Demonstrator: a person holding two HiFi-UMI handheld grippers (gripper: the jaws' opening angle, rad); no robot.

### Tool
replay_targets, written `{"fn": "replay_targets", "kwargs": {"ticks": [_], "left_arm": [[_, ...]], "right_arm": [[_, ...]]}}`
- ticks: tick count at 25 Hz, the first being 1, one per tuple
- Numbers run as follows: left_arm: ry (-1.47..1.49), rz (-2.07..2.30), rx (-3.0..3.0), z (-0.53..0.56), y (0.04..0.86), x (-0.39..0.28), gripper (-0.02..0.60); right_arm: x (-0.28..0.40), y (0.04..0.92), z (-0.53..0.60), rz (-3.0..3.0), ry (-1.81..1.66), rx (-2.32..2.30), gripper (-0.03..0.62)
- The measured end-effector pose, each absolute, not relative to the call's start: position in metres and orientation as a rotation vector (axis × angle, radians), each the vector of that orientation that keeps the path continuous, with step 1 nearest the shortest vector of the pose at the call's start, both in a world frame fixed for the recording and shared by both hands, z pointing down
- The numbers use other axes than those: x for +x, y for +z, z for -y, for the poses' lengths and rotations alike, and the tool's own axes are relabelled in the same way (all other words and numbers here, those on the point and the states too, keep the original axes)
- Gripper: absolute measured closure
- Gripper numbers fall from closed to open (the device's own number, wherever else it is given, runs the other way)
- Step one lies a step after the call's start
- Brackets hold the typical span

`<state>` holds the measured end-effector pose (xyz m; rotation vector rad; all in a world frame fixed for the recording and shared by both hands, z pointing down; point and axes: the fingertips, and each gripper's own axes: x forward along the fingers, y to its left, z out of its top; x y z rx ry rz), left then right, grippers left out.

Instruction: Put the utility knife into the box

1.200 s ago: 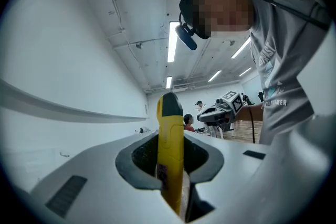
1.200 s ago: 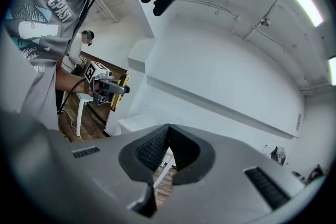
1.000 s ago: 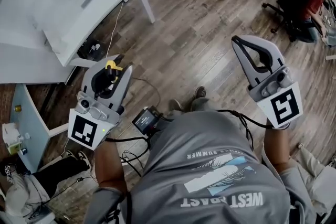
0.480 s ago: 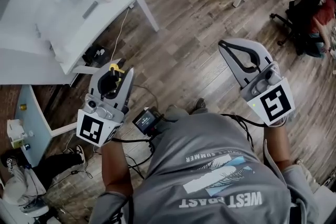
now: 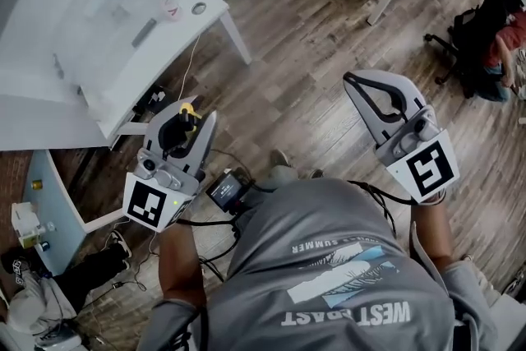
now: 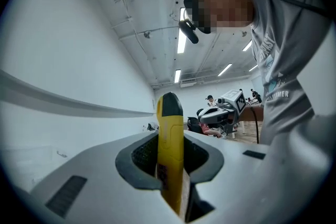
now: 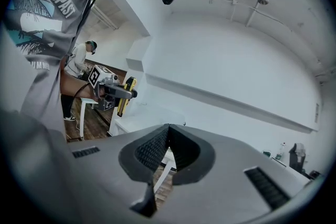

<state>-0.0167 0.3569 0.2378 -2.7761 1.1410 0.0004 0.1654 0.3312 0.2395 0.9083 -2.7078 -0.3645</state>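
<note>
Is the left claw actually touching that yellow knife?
Touching. The left gripper view shows the left claw with its two dark pads pressed against both sides of the yellow utility knife, with no gap.

Knife (image 5: 188, 108): in the head view only its yellow end shows. The body is hidden between the jaws of the left gripper (image 5: 196, 111). In the left gripper view its lower end sinks out of sight between the jaws, and whether the blade is out cannot be told.

Clear box (image 5: 115, 4) on the white table (image 5: 205, 0): walls faint, contents cannot be made out.

Seated person (image 5: 501, 45): cut off by the right edge.
</note>
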Motion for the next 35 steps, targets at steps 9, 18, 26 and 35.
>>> {"fn": "replay_targets", "kwargs": {"ticks": [9, 18, 26, 35], "left_arm": [[0.037, -1.027, -2.792, -0.304, 0.233, -0.044, 0.494], [0.005, -1.075, -2.809, -0.248, 0.236, -0.028, 0.494], [-0.039, -1.140, -2.782, -0.193, 0.233, 0.016, 0.494], [-0.051, -1.173, -2.760, -0.140, 0.232, 0.025, 0.494]], "right_arm": [[0.134, 0.240, -0.288, 2.681, -0.358, 0.973, 0.583], [0.149, 0.249, -0.233, 2.702, -0.328, 0.918, 0.583], [0.179, 0.250, -0.169, 2.767, -0.328, 0.806, 0.583], [0.184, 0.247, -0.114, 2.789, -0.322, 0.772, 0.583]]}}
